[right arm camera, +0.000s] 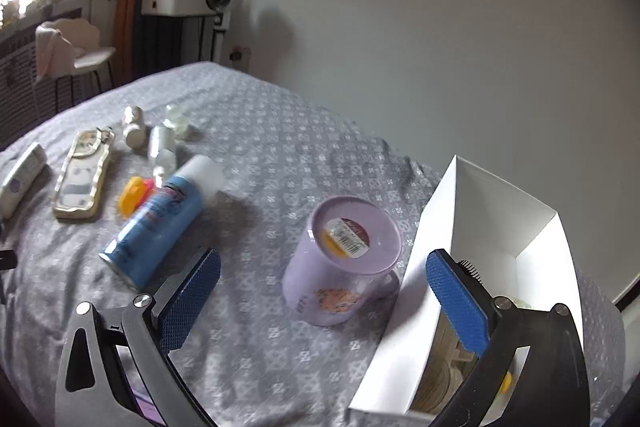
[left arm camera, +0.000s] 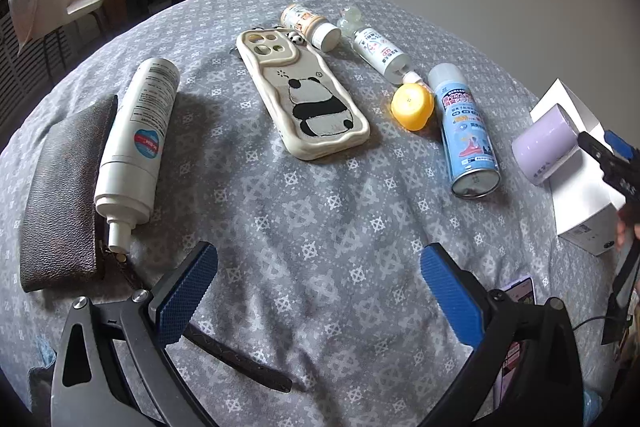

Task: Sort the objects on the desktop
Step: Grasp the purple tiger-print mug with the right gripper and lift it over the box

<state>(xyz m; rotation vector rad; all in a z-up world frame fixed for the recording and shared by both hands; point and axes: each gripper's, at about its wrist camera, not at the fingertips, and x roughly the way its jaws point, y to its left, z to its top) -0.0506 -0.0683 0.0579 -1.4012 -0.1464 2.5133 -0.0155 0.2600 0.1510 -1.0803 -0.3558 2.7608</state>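
Loose items lie on a grey patterned cloth (left arm camera: 312, 211). A panda phone case (left arm camera: 304, 95) sits mid-table, with a tall white spray bottle (left arm camera: 136, 135) and a brown pouch (left arm camera: 64, 195) to its left. A blue aerosol can (left arm camera: 468, 131), a yellow cap (left arm camera: 412, 105) and two small white bottles (left arm camera: 380, 51) lie to the right. My left gripper (left arm camera: 320, 291) hovers open over bare cloth. A lilac mug (right arm camera: 344, 259) lies on its side beside a white box (right arm camera: 492, 211). My right gripper (right arm camera: 324, 299) is open just in front of the mug, one finger over the box.
The white box holds pale round items (right arm camera: 440, 379). A phone (left arm camera: 516, 311) lies under my left gripper's right finger. A dark strap (left arm camera: 240, 359) trails near the front edge. A wall stands behind the table; a chair (left arm camera: 52, 7) and a fan are at the far left.
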